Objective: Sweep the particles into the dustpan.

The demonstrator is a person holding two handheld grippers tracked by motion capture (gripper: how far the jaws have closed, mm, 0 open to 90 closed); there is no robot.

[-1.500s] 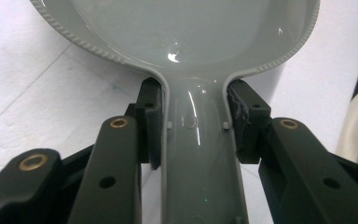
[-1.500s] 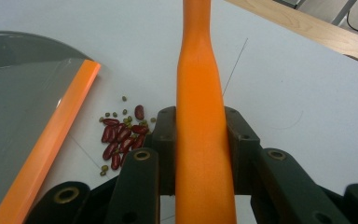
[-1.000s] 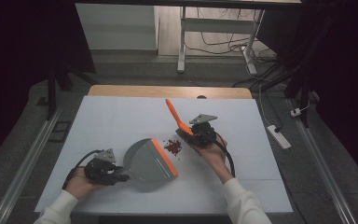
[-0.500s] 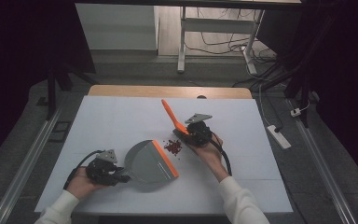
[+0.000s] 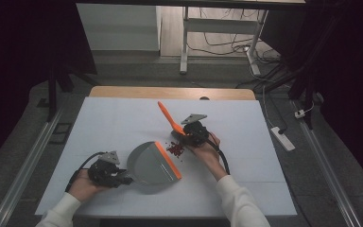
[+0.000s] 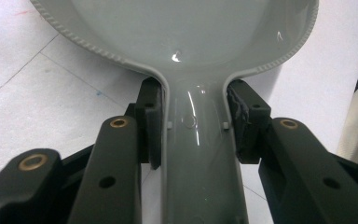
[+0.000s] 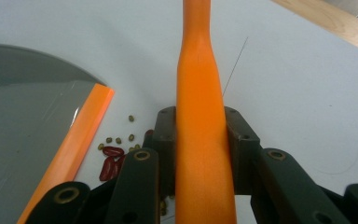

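Sweeping beans (image 5: 175, 149) below my right gripper (image 5: 193, 134), clamped on brush (image 5: 168, 118); left gripper (image 5: 116, 175), gripping dustpan (image 5: 151, 161), must keep its lip flat.

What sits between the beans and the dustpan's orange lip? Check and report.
Nothing visible does. The beans lie on bare white table right beside the dustpan and its orange lip. The right gripper holds the orange brush handle on their far side.
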